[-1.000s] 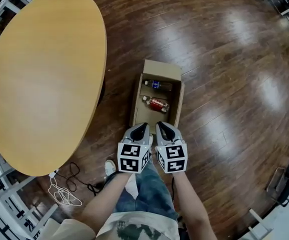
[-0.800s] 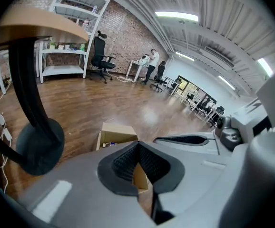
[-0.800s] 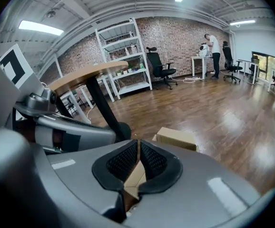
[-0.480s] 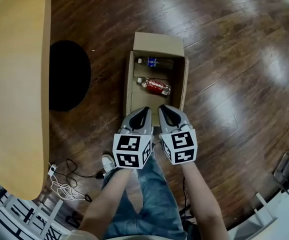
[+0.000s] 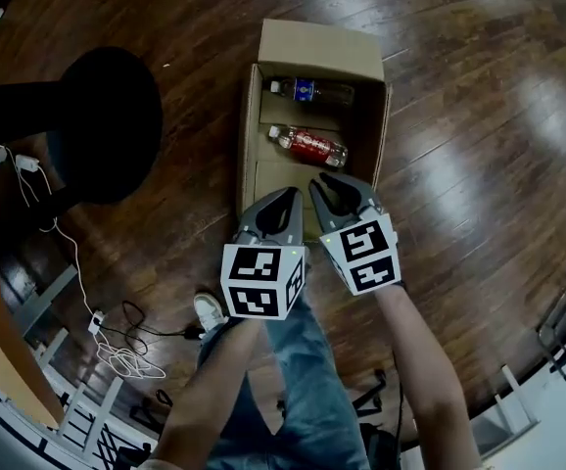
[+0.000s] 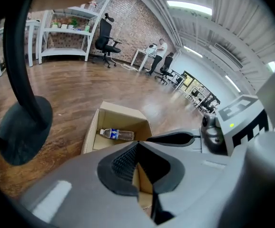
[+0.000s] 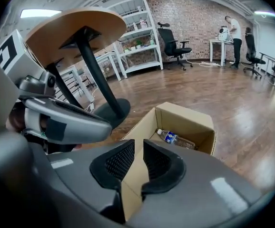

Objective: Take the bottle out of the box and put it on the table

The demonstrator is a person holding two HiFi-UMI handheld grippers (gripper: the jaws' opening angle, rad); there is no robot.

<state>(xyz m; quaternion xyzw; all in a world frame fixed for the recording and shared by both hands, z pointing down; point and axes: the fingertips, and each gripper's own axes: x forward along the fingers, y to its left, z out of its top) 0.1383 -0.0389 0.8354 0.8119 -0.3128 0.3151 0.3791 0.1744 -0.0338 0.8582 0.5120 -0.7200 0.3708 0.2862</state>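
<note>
So both bottles were lying on their sides in the box (image 5: pixel 247 135): the blue-label bottle (image 5: pixel 312 91) at the far end, the red-label bottle (image 5: pixel 310 146) around the middle. The left gripper (image 5: pixel 288 199) hung at the box's near edge, jaws pinched together on nothing. The right gripper (image 5: pixel 330 184), at that same end, had just been cracking its jaws open, leaving only a narrow gap with nothing in it. Both looked above the rim, though top-down that's hard to say. The black table foot (image 5: pixel 107 130) sat left of the box.
</note>
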